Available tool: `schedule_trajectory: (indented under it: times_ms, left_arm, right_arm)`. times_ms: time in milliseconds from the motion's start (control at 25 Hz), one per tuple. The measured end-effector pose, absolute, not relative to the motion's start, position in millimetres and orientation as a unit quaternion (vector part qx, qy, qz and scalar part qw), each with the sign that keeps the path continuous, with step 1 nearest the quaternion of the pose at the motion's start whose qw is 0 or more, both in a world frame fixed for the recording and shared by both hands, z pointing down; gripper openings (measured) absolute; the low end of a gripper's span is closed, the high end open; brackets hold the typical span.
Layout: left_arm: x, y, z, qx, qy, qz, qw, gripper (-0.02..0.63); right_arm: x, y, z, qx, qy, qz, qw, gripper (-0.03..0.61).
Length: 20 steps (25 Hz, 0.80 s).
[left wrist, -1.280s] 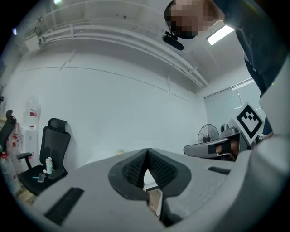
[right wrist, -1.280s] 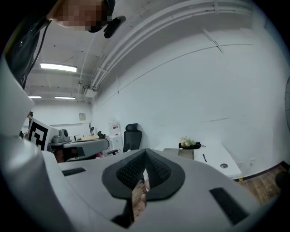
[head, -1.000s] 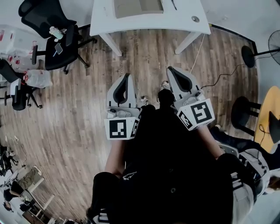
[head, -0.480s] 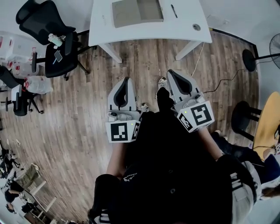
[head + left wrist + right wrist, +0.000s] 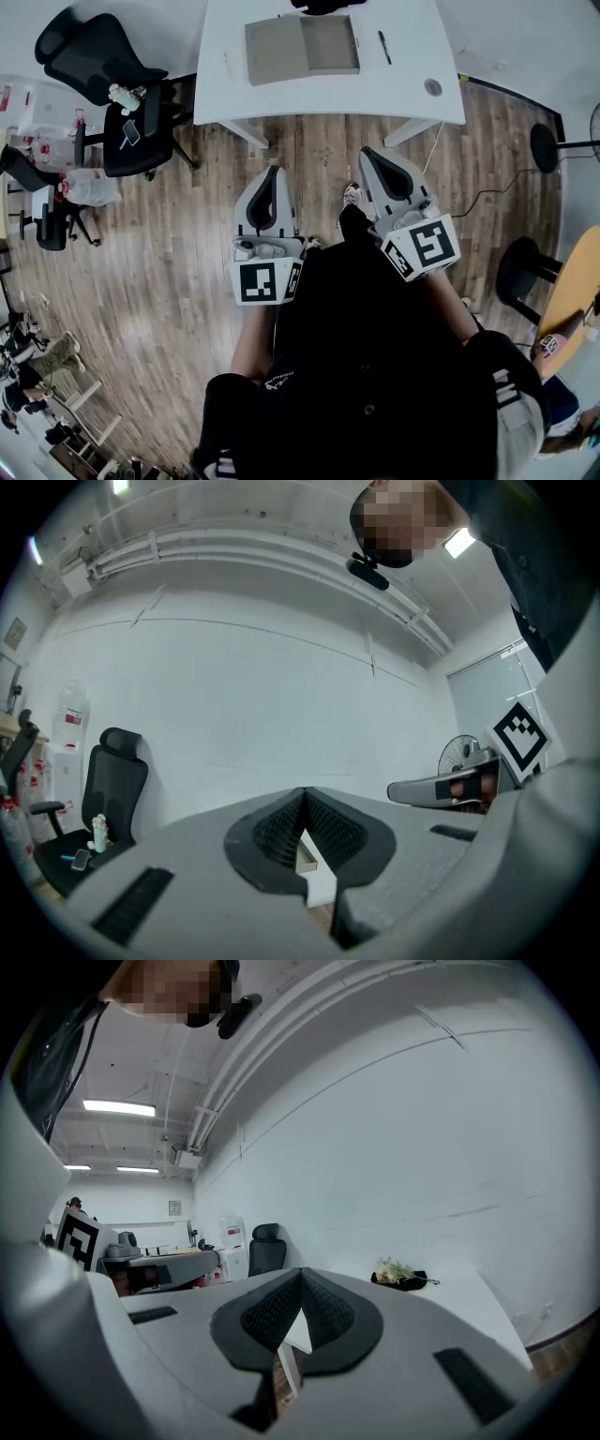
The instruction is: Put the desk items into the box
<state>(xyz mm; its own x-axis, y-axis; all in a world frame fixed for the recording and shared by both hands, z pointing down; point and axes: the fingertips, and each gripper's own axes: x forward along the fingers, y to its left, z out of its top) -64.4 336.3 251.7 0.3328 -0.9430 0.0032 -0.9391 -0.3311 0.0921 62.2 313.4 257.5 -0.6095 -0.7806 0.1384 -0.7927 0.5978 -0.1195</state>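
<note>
Flooring: wood planks (image 5: 159, 244) fill the middle of the head view; the person stands on them, short of the desk.
Desk: a white desk (image 5: 234, 84) runs across the top of the frame, well apart from both grippers.
Box: an open cardboard box (image 5: 302, 47) lies flat on the desk at top centre.
Pen: a dark pen (image 5: 384, 47) lies on the desktop just right of the box, outside it.
Far item: a dark object (image 5: 401, 1274) with a pale tuft on it sits at the desk's far edge by the wall.
Left tongs: the left gripper (image 5: 272, 173), centre-left, points toward the desk, its jaws pressed together on nothing.
Right tongs: the right gripper (image 5: 367, 152), centre-right, points the same way, its jaws likewise pressed together and empty.
Chair: a black office chair (image 5: 112, 75) stands upper left with small things on its seat.
</note>
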Motion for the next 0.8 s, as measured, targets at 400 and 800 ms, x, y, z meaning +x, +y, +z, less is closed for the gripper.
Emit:
schedule_trajectory:
  times_ms: [400,800]
  left_arm:
    - [-28,255,258,0.792,-0.609,-0.004,0.04,0.006]
    - [10,205,264,0.787,-0.616,0.0,0.041,0.008]
  right_arm:
    - [95,222,260,0.417,-0.903,0.091,0.04,-0.002]
    - [128,166,266,0.396,-0.912,0.093,0.044,-0.002]
